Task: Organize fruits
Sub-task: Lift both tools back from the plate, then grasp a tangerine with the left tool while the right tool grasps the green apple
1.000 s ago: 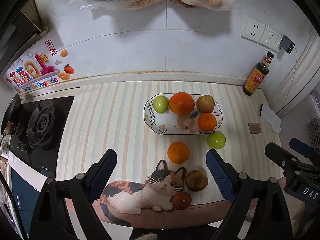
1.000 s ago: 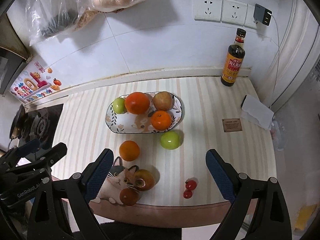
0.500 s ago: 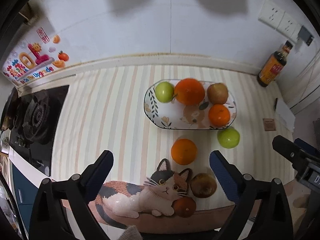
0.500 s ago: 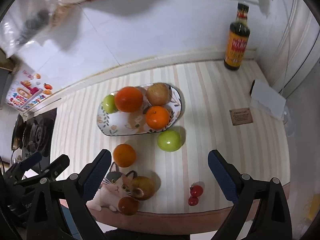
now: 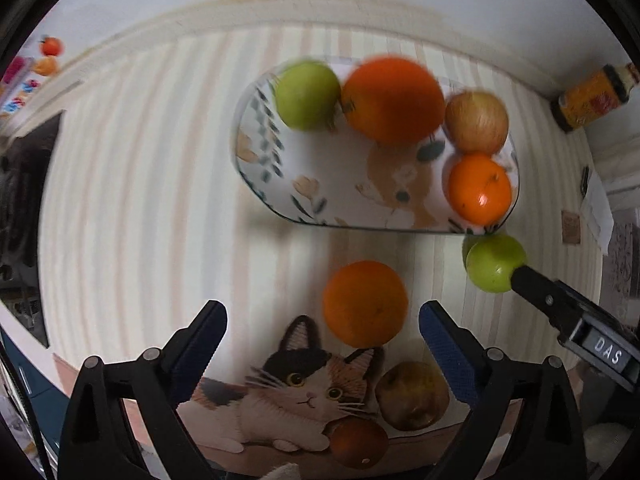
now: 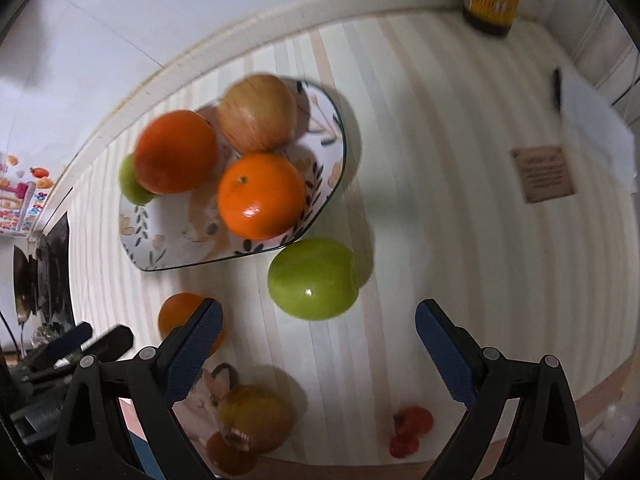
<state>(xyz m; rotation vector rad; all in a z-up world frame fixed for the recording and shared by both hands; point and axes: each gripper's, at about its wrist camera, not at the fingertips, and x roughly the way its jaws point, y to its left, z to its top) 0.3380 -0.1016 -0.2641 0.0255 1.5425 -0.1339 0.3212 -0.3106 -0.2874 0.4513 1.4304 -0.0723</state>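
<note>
Two pairs of tongs hang over a striped tabletop [image 5: 140, 200] where loose fruit waits beside a patterned plate [image 5: 304, 196] already holding four pieces. The left tongs [image 5: 322, 334] stand wide open and empty above a loose orange [image 5: 364, 304] near a cat picture [image 5: 296, 396]; the right tongs [image 6: 316, 334], equally wide and empty, hover by a green apple [image 6: 313, 279] lying just beside the plate's near right rim. A careless closing could nudge either round fruit away, perhaps toward the tabletop's near edge, where two small red fruits [image 6: 410, 430] already sit.
</note>
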